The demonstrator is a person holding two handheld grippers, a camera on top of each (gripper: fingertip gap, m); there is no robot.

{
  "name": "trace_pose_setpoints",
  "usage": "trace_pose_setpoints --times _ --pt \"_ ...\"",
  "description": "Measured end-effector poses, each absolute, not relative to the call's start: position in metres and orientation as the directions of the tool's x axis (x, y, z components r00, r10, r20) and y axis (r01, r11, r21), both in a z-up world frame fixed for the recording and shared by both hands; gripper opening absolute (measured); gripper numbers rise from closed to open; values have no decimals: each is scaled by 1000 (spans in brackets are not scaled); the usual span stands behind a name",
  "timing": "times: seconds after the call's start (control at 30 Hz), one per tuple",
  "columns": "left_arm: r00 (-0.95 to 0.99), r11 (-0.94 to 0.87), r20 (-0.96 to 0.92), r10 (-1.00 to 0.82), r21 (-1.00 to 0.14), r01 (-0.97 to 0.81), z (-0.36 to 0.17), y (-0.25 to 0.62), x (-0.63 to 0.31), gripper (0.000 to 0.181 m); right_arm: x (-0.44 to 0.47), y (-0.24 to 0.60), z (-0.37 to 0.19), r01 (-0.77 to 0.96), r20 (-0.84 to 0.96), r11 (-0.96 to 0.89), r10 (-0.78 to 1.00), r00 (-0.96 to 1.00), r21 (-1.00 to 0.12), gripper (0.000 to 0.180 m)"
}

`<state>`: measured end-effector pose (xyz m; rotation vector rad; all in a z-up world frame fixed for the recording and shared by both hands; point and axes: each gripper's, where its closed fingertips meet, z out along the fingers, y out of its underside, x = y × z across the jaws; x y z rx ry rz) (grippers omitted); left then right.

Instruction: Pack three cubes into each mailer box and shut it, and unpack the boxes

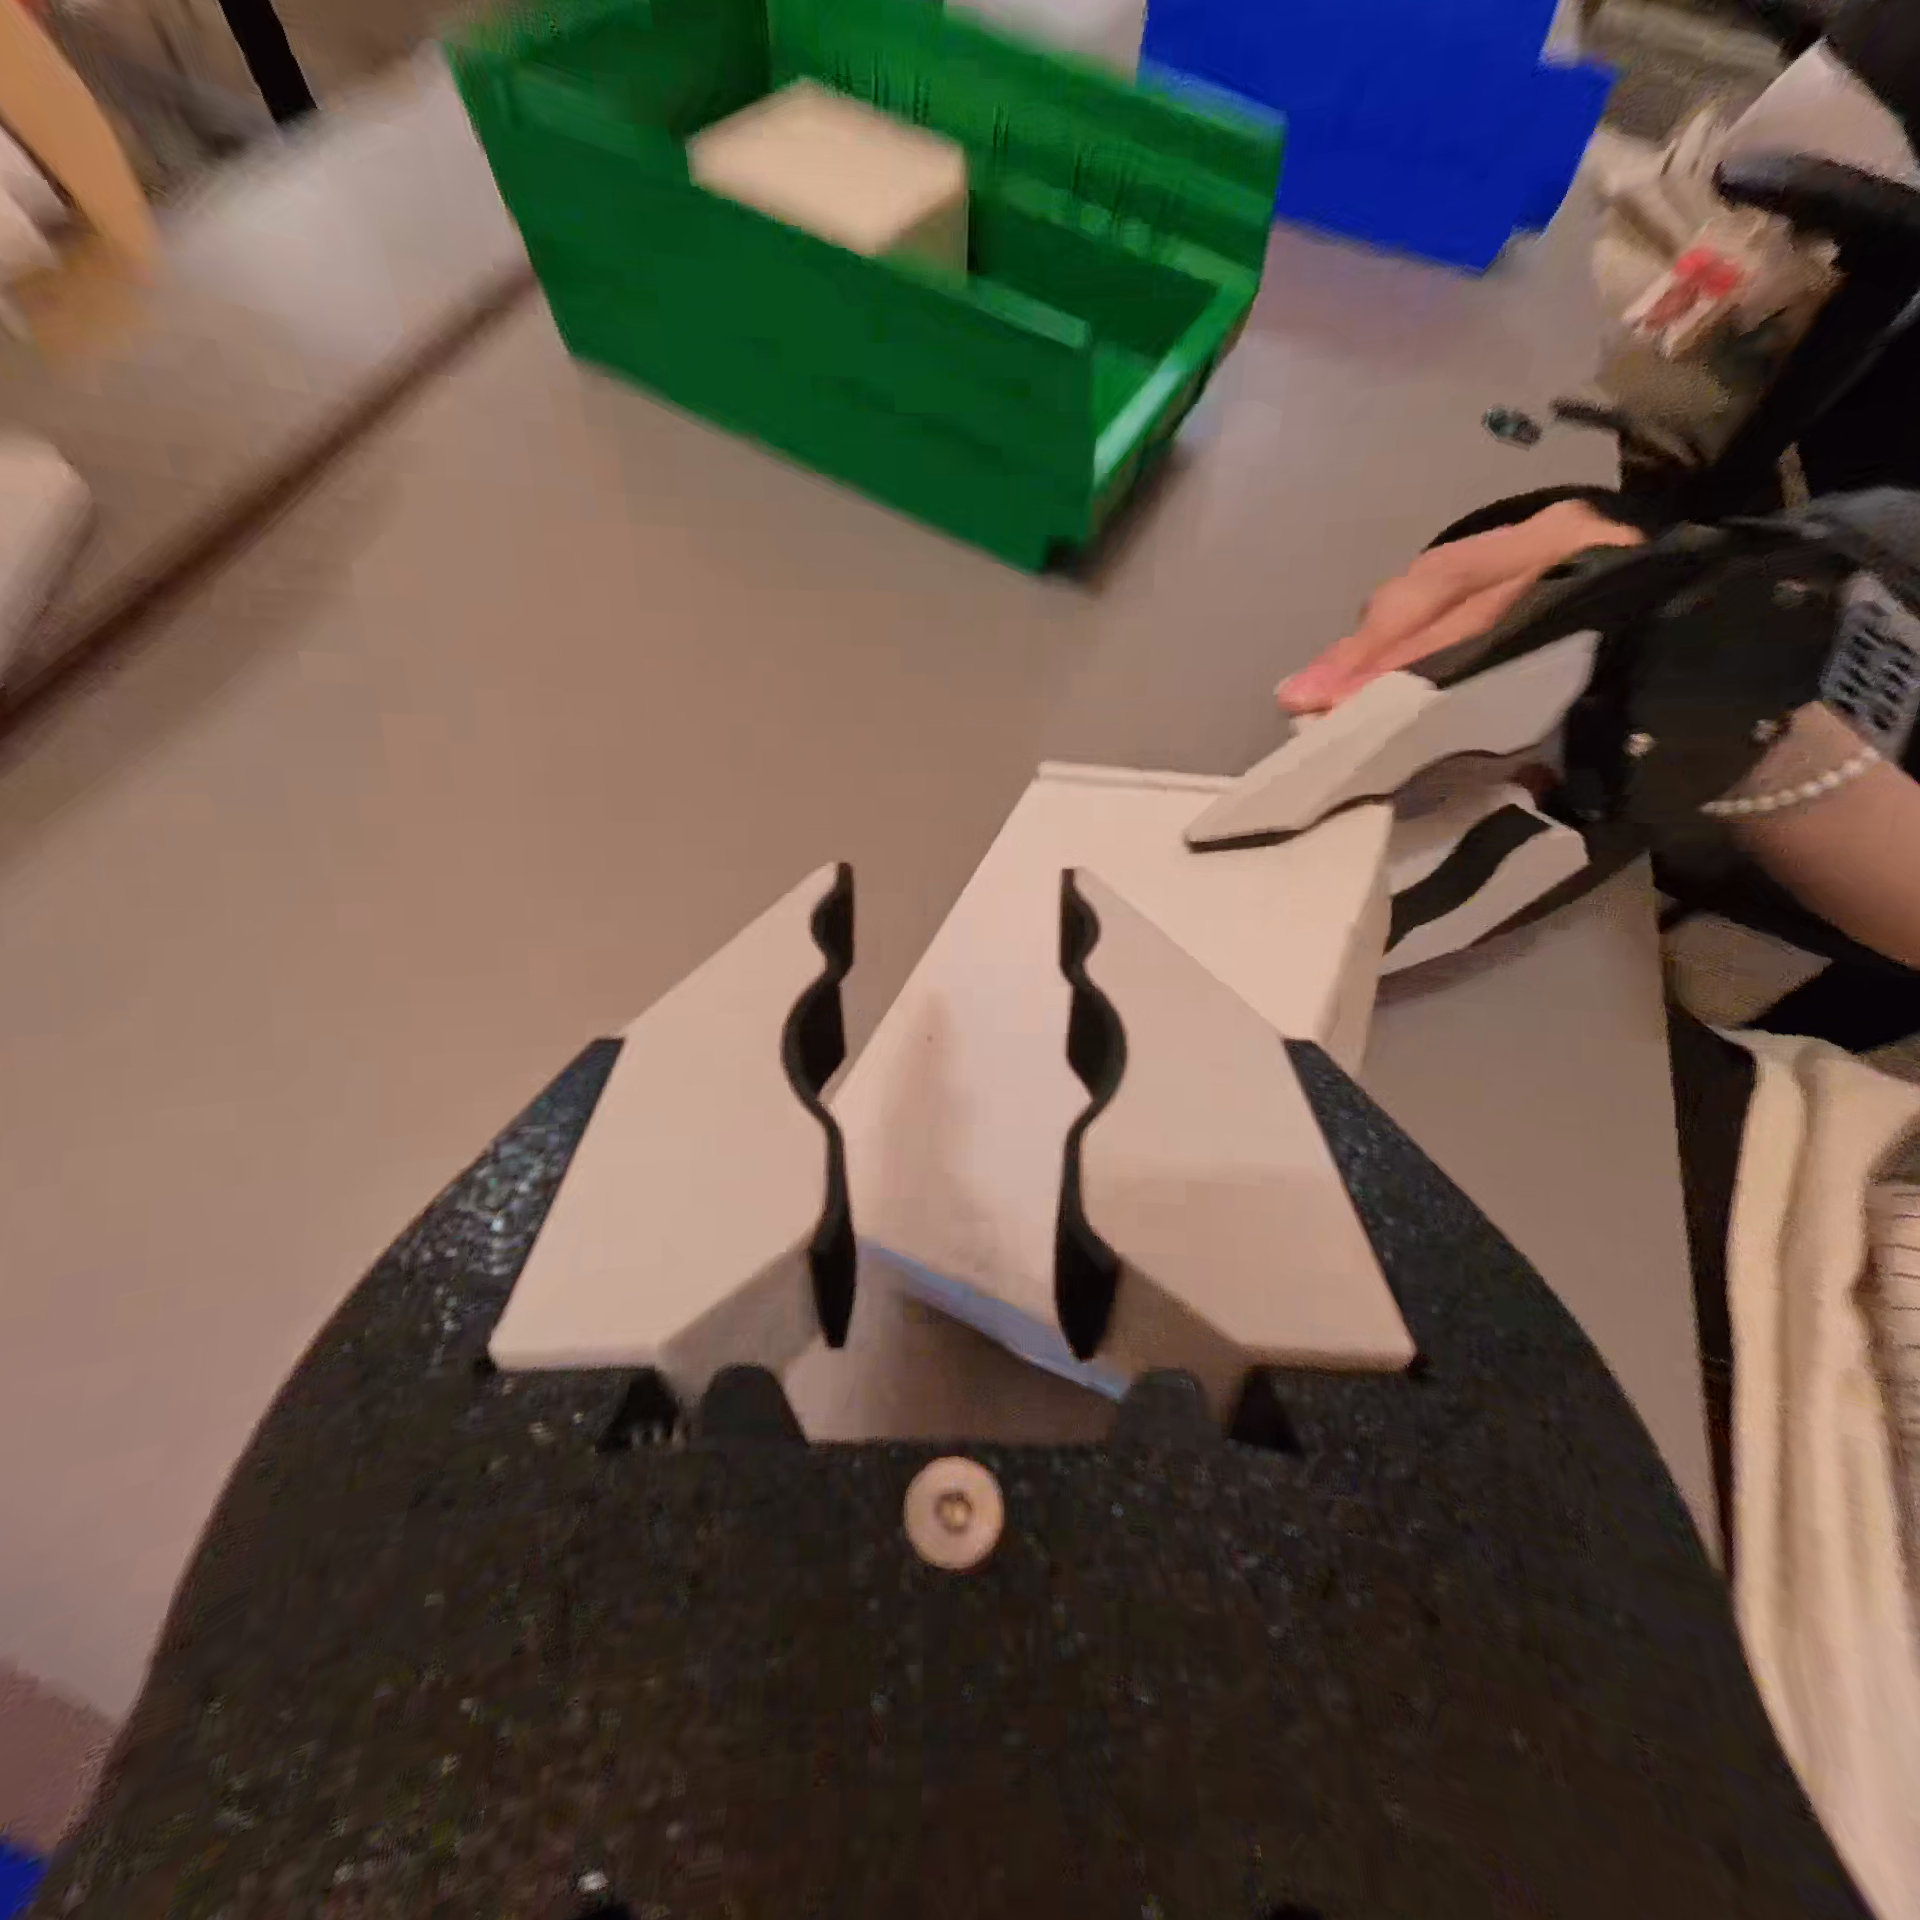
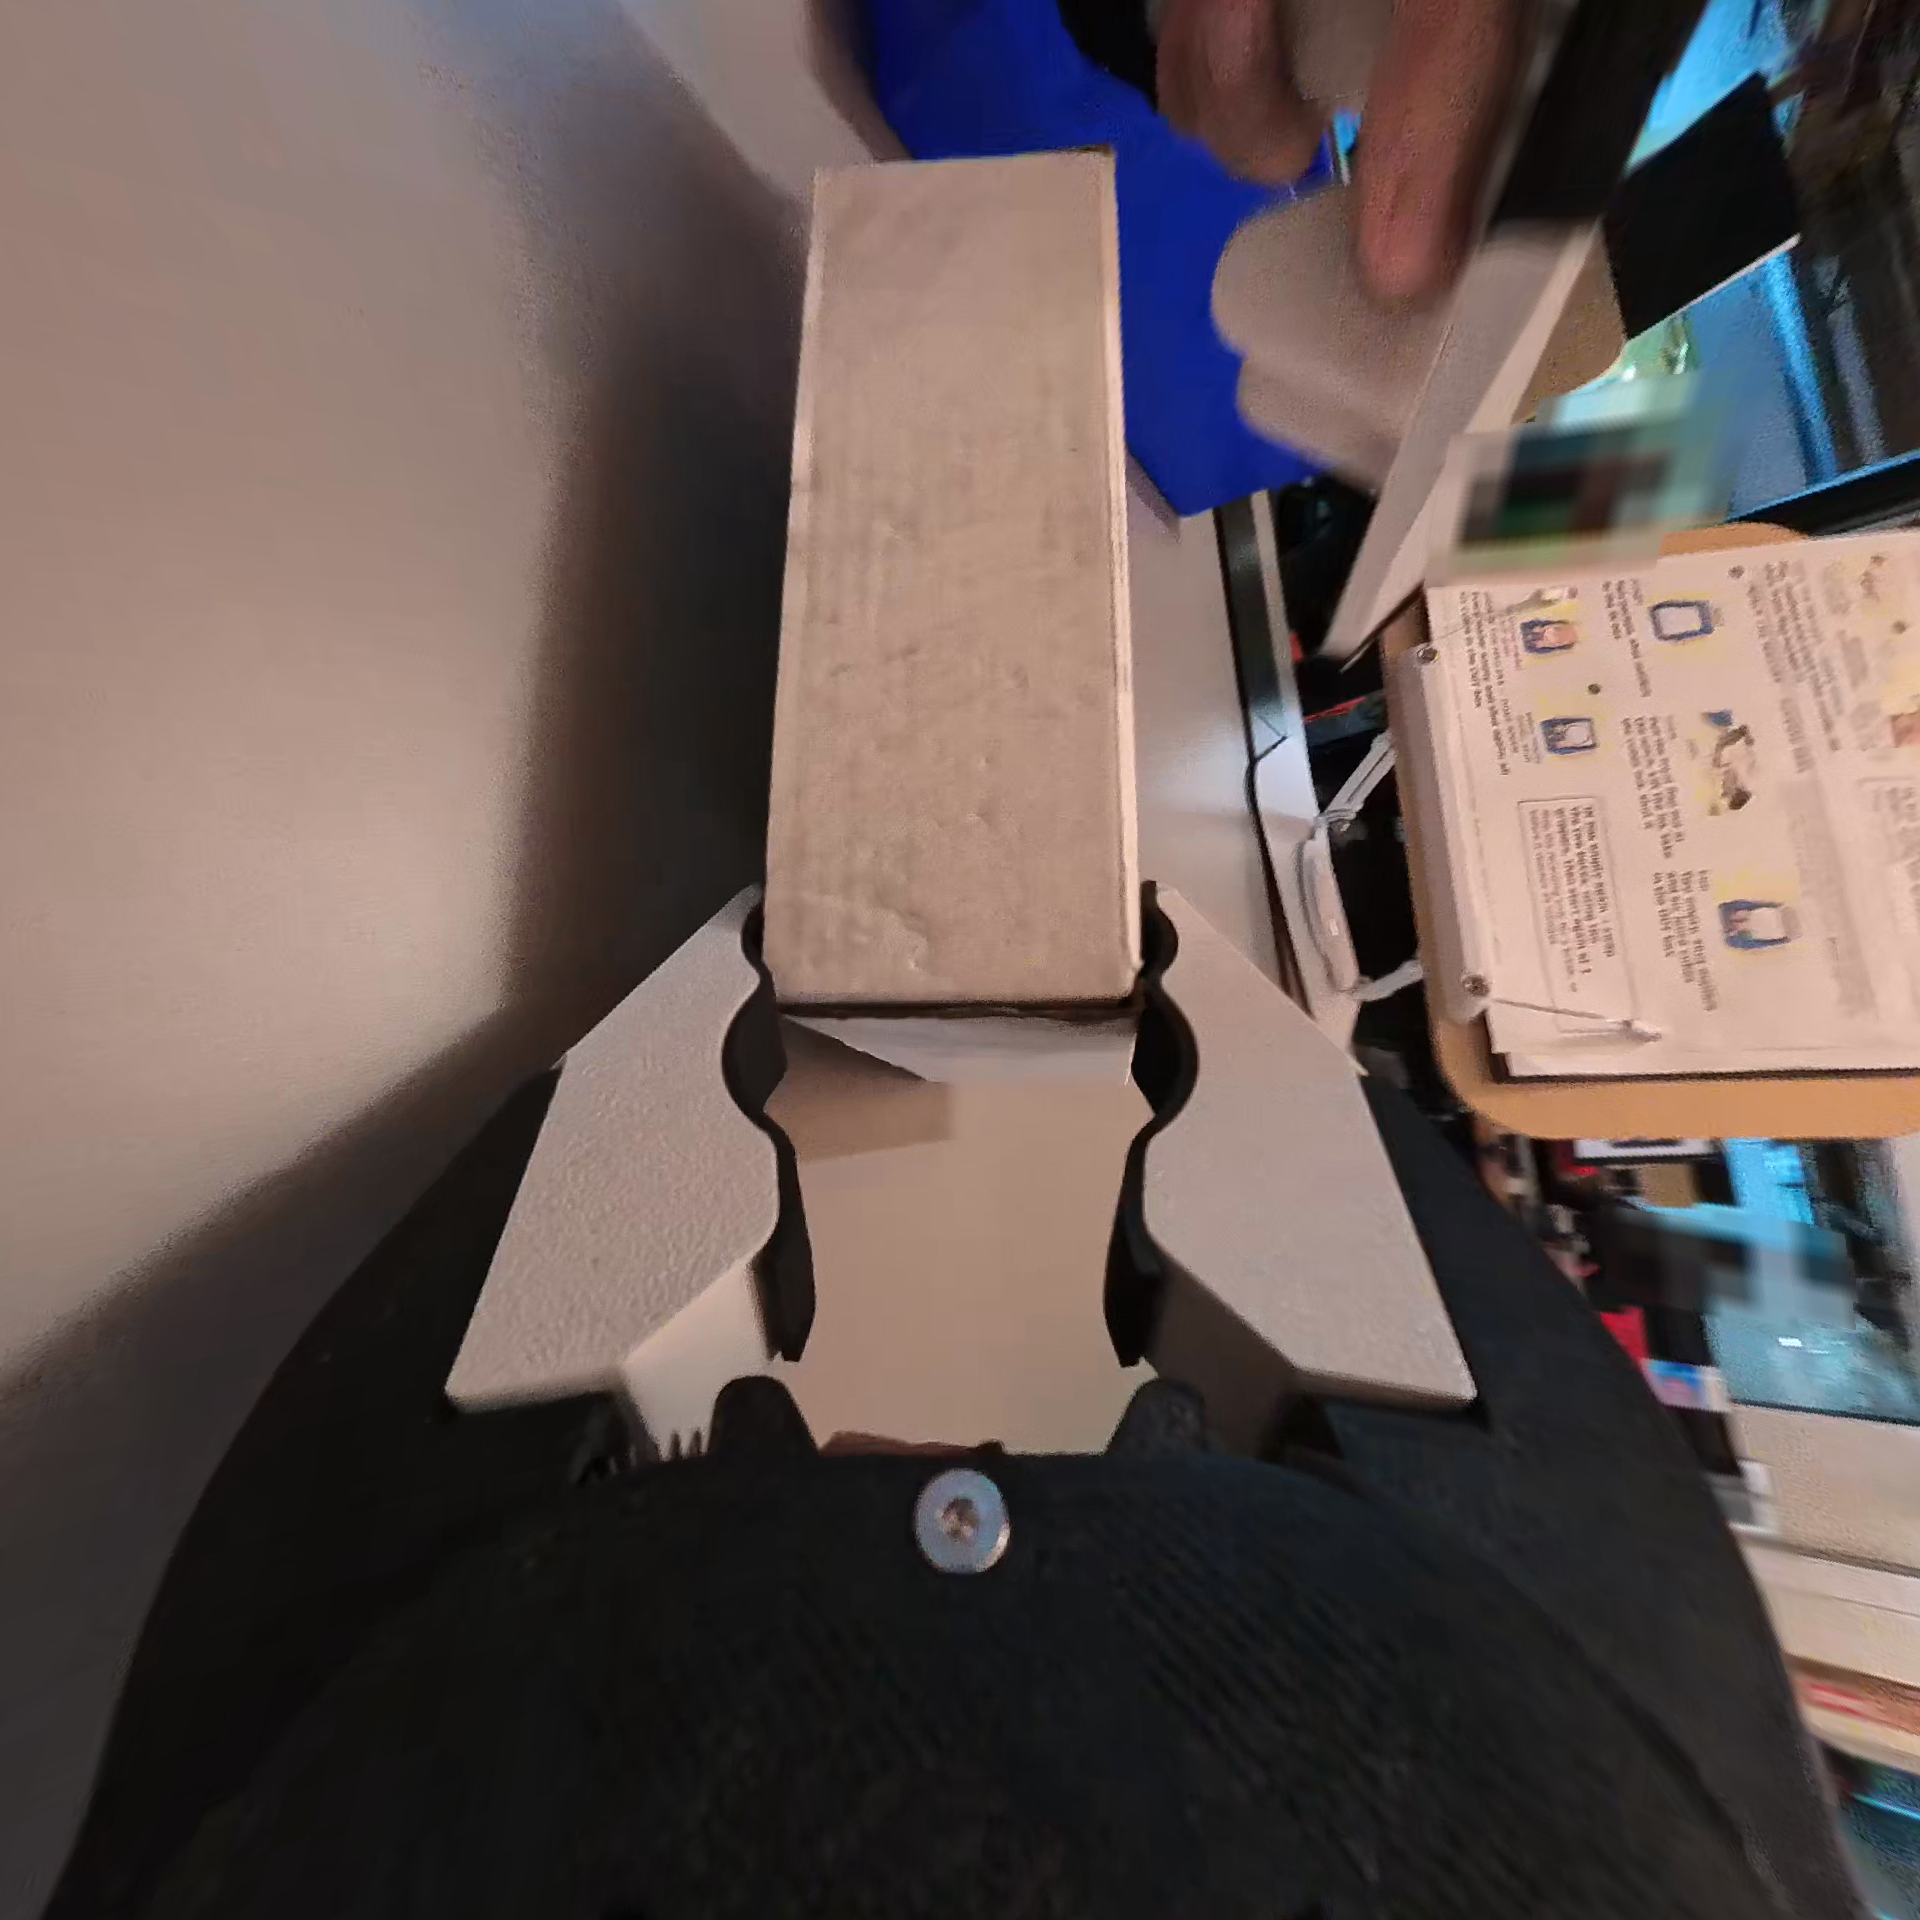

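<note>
Left claw [image 1: 956, 1101]: fingers spread, hovering over the near end of the white mailer box [image 1: 1174, 956], not clamped on it.
Right claw [image 2: 954, 997]: pinching the box [image 2: 951, 582] by its near end, fingertips touching both sides.
Left view only: green bin [image 1: 831, 343] well ahead, pale cube [image 1: 831, 177] in it; right claw [image 1: 1382, 831] across the box's far end.
Right view only: blue bin [image 2: 1039, 94] beyond the box; clipboard [image 2: 1662, 831] to the right.
Table [image 1: 520, 831]: grey, under the box.

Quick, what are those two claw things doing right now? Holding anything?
Left gripper: open, holding nothing, just above the white box.
Right gripper: shut on the end of the white box.
</note>
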<state>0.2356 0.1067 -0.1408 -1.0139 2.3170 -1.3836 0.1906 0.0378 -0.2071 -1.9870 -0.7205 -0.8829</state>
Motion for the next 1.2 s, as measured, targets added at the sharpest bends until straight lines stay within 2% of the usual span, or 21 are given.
trace_pose_setpoints --times 0.07,0.13,0.23,0.3,0.4,0.5,0.67,0.73,0.8,1.0,1.1,1.17,1.2 --pt "-757 309 2 -654 -912 -269 -113 112 217 48 192 32 -203 706 745 -482 151 650 -518 67" --pt "-789 316 -70 -610 -935 -161 -101 113 189 74 193 26 -199 671 699 -472 147 700 -572 67" --pt "-801 334 -183 -569 -942 -21 -104 111 152 95 194 17 -196 631 641 -460 159 751 -625 66" --pt "-725 388 -333 -603 -916 97 -118 115 143 110 193 11 -193 606 601 -440 171 781 -662 67" --pt "-615 479 -454 -645 -867 138 -148 121 141 113 191 3 -190 560 539 -422 180 823 -713 66" --pt "-609 540 -492 -623 -833 120 -179 116 144 119 190 -5 -188 530 502 -416 185 845 -739 66" --pt "-710 528 -458 -536 -838 142 -198 80 156 118 180 -10 -184 479 424 -359 226 877 -801 66" --pt "-733 537 -463 -499 -828 158 -201 66 164 108 178 -11 -183 471 412 -341 234 881 -814 66" --pt "-736 537 -475 -483 -824 180 -201 54 172 89 178 -10 -183 467 407 -336 235 883 -818 67" --pt "-757 475 -469 -455 -847 239 -194 36 176 82 177 -12 -183 466 410 -328 228 883 -822 67" --pt "-745 488 -457 -485 -849 203 -196 37 182 77 191 -19 -178 495 480 -407 146 865 -768 68" --pt "-743 485 -432 -511 -859 166 -196 39 184 76 195 -22 -160 571 595 -422 89 799 -704 80" --pt "-747 482 -404 -527 -867 129 -196 40 185 75 192 -21 -150 618 651 -414 78 755 -668 75"
